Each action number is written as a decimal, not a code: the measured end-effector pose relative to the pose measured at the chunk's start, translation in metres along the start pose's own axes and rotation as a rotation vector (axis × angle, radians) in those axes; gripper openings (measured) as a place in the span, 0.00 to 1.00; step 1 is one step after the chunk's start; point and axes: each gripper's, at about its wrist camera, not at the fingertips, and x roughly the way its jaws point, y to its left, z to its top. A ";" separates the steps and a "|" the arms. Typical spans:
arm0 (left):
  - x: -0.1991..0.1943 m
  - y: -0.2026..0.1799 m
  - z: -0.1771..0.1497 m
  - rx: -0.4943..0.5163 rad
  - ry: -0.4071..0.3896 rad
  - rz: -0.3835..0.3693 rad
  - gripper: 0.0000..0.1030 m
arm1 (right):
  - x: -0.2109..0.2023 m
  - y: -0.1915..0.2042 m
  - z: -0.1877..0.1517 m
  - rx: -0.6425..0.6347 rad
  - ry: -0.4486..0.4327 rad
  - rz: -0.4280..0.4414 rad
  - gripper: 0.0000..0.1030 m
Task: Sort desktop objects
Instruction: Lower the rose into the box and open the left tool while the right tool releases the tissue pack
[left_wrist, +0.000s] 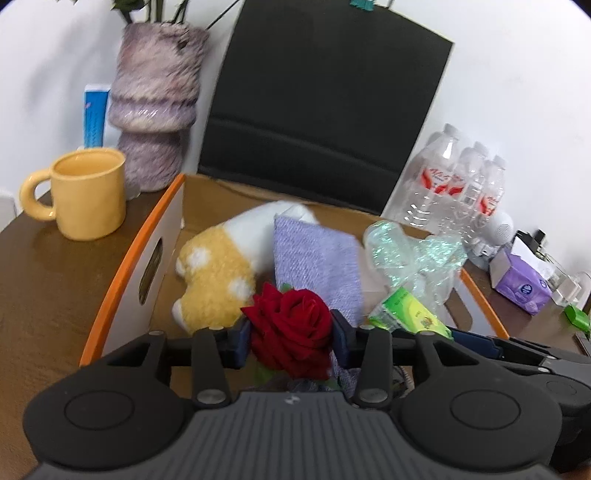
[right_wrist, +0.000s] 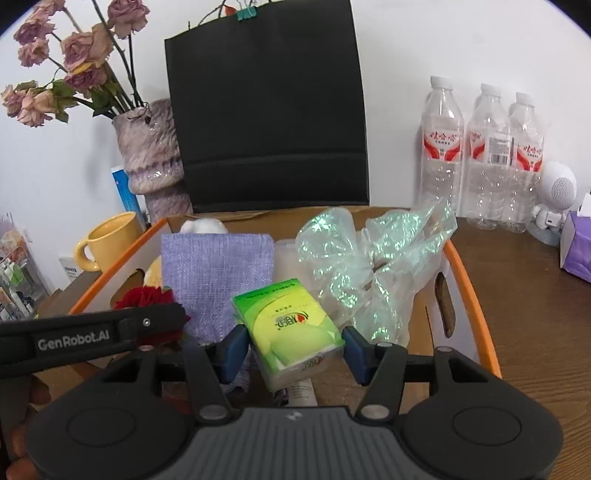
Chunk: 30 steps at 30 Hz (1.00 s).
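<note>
My left gripper (left_wrist: 291, 341) is shut on a red rose (left_wrist: 291, 325), its blue pads pressing the bloom from both sides above the cardboard box (left_wrist: 125, 266) with an orange rim. My right gripper (right_wrist: 293, 349) is shut on a green tissue pack (right_wrist: 291, 328), tilted over the same box (right_wrist: 476, 295). In the box lie a yellow and white plush toy (left_wrist: 218, 273), a purple cloth pouch (right_wrist: 218, 273) and an iridescent cellophane bow (right_wrist: 373, 258). The rose (right_wrist: 147, 297) shows at the left of the right wrist view, and the tissue pack (left_wrist: 410, 314) at the right of the left wrist view.
A yellow mug (left_wrist: 88, 192) and a mottled purple vase (right_wrist: 151, 158) of dried roses stand left of the box. A black paper bag (right_wrist: 266, 107) stands behind it. Three water bottles (right_wrist: 484, 155), a white speaker figure (right_wrist: 557, 195) and a purple tissue box (left_wrist: 521, 284) sit on the right.
</note>
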 end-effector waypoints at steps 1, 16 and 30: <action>0.000 0.001 -0.001 -0.011 0.003 0.004 0.54 | 0.000 -0.003 0.000 0.016 0.002 0.001 0.56; -0.015 -0.003 0.002 -0.014 -0.065 0.033 1.00 | -0.005 -0.008 0.001 0.047 0.010 0.007 0.86; -0.045 -0.010 0.003 0.012 -0.104 -0.028 1.00 | -0.041 0.007 0.006 -0.020 -0.025 -0.005 0.99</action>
